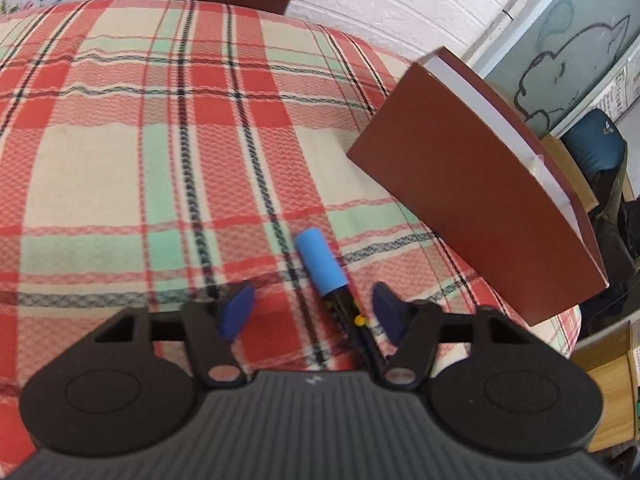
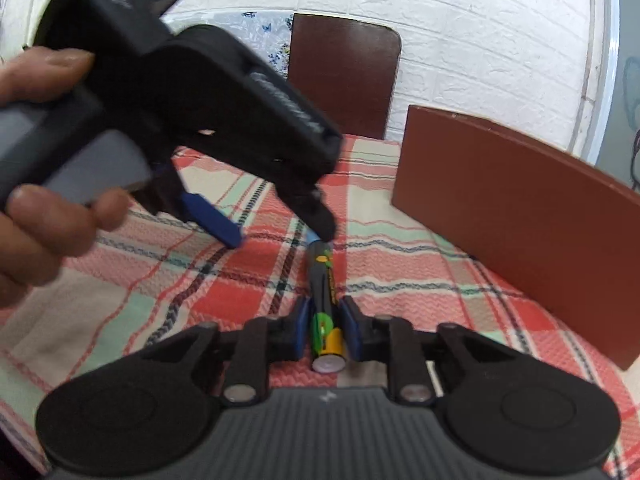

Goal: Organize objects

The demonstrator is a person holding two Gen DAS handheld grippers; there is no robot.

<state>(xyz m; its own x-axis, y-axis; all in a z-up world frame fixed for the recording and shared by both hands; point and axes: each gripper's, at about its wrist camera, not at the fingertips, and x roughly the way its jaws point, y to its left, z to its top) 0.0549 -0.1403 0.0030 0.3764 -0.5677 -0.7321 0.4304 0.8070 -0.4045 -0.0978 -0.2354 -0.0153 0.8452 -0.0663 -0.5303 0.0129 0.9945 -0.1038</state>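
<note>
A white brick wall (image 2: 460,40) stands behind a table with a red, green and cream checked cloth (image 1: 140,140), and a dark chair (image 2: 344,76) is pushed up to the far side. On the cloth lies a marker (image 2: 325,304) with a black body and a blue cap (image 1: 320,264). A brown box (image 1: 480,208) stands just to its right, near the table's edge.

You seem to be in the middle of picking the marker up, maybe to pull off its cap or pass it across.

Your left gripper (image 1: 316,312) is partly open. Its blue pads (image 1: 236,312) sit on each side of the marker, below the cap, and do not press on it. Your left hand (image 2: 44,184) holds that gripper from above, tipped down toward the cap end.

Your right gripper (image 2: 326,332) is closed tight on the marker's back end, low over the cloth and pointing along the marker.

Next, you would likely close the left pads on the marker. Line them up first, because the marker is nearer the right-side pad.
</note>
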